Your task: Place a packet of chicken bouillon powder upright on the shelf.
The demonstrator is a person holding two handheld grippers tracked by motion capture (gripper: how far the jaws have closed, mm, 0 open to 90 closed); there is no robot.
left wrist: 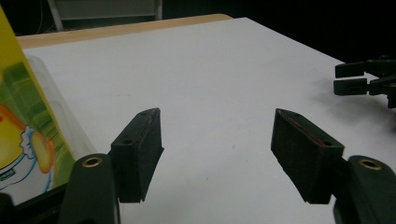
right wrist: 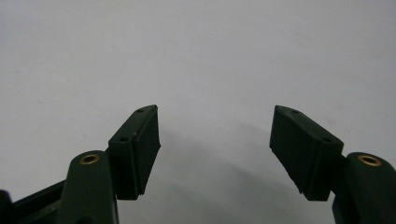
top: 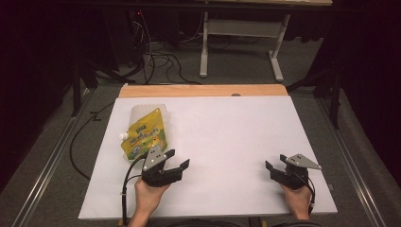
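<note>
Both grippers idle with fingers spread, empty; the pouch lies on the bench just beyond the left gripper; next, probably, a short reach forward to pinch it.

The left black two-jaw gripper rests near the white tabletop's front-left corner, jaws spread wide, held from behind by the left hand. The right black two-jaw gripper sits near the front-right corner, jaws likewise apart, apparently angled left.
</note>
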